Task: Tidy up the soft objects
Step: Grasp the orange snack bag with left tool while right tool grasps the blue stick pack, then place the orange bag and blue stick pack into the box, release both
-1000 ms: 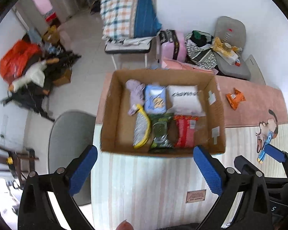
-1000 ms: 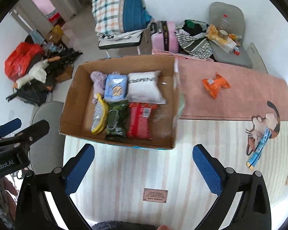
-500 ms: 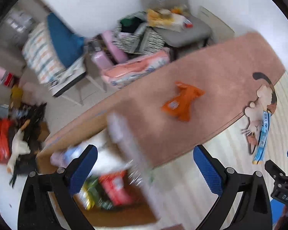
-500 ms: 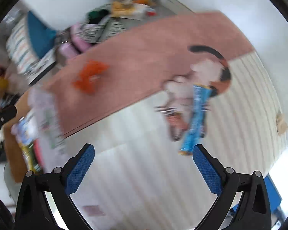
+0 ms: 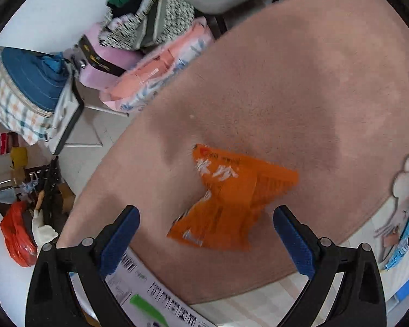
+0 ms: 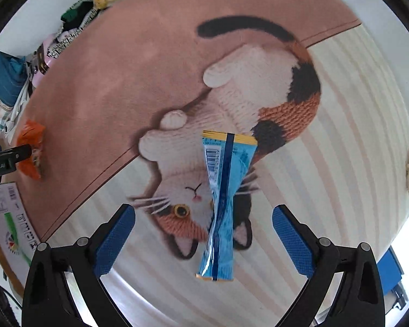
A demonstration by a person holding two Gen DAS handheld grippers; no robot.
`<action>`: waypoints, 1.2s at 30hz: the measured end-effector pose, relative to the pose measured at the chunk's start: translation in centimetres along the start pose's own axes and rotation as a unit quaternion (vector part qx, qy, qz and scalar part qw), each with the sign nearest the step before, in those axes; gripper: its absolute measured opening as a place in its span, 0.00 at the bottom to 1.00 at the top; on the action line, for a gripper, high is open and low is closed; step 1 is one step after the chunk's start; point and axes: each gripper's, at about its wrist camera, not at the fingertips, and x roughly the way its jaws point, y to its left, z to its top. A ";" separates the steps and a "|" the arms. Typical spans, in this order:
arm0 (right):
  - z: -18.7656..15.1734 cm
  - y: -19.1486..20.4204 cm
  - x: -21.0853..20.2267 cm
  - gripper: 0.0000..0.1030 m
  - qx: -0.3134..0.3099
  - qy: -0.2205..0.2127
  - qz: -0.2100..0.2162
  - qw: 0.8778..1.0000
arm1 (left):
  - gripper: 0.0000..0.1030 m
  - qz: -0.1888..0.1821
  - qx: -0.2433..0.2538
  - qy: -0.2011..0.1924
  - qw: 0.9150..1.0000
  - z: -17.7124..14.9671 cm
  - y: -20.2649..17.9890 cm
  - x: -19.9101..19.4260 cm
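On the pink part of the desk cover, not far from its left edge, lies the orange packet (image 5: 229, 201), crumpled and pinched at its middle. The left tool (image 5: 205, 235) hovers over it with both blue pads wide apart, and the near end of the packet sits between them; it holds nothing. The blue packet (image 6: 223, 204), long and narrow with a twist near its centre, lies across the cat picture (image 6: 231, 125) on the rug-like cover, more toward the right edge. The right tool (image 6: 203, 241) is also spread open above its lower half, empty.

Both packets look light and thin, made of smooth film, so I judge they will bend and may slip. The narrow waist of each one seems the best place to take hold, because there the film is gathered and thicker. A firm closing should be enough; nothing here looks fragile.

Around both packets the cover is free, so there is room to come down straight. The cardboard box (image 5: 155, 297) with its printed flap is just beside the left tool, at the lower left, which I think is the only thing to avoid.
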 end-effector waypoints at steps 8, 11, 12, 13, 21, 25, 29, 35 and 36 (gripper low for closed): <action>0.9 -0.4 4.0 0.64 -0.002 0.052 -0.010 0.999 | 0.39 -0.065 -0.020 0.025 0.997 0.6 0.1 1.5; 0.7 0.2 3.6 0.24 -0.013 0.036 -0.031 0.999 | 0.29 -0.055 -0.014 0.021 0.998 0.2 -0.5 1.1; 0.7 0.4 3.5 0.15 -0.014 0.037 -0.028 0.999 | 0.29 -0.064 -0.020 0.022 0.998 -0.2 -0.5 1.0; 0.6 0.6 3.4 0.14 -0.015 0.038 -0.020 0.999 | 0.28 -0.071 -0.026 0.023 0.997 -0.4 -0.4 0.9; -2.2 5.6 -2.0 0.11 -0.084 -0.006 0.023 0.996 | 0.28 -0.141 -0.091 -0.041 0.985 -6.1 2.2 -4.6; -5.1 10.3 -7.0 0.11 -0.135 -0.035 0.064 0.988 | 0.28 -0.178 -0.131 -0.091 0.971 -12.4 4.6 -9.1; -9.0 15.2 -11.4 0.11 -0.191 -0.057 0.098 0.975 | 0.28 -0.187 -0.174 -0.135 0.957 -19.8 8.3 -12.5; -15.6 24.3 -16.4 0.11 -0.271 -0.072 0.127 0.951 | 0.28 -0.159 -0.241 -0.148 0.946 -28.9 16.6 -13.0; -16.4 25.5 -16.9 0.11 -0.281 -0.072 0.128 0.949 | 0.28 -0.147 -0.252 -0.146 0.945 -30.1 18.1 -12.6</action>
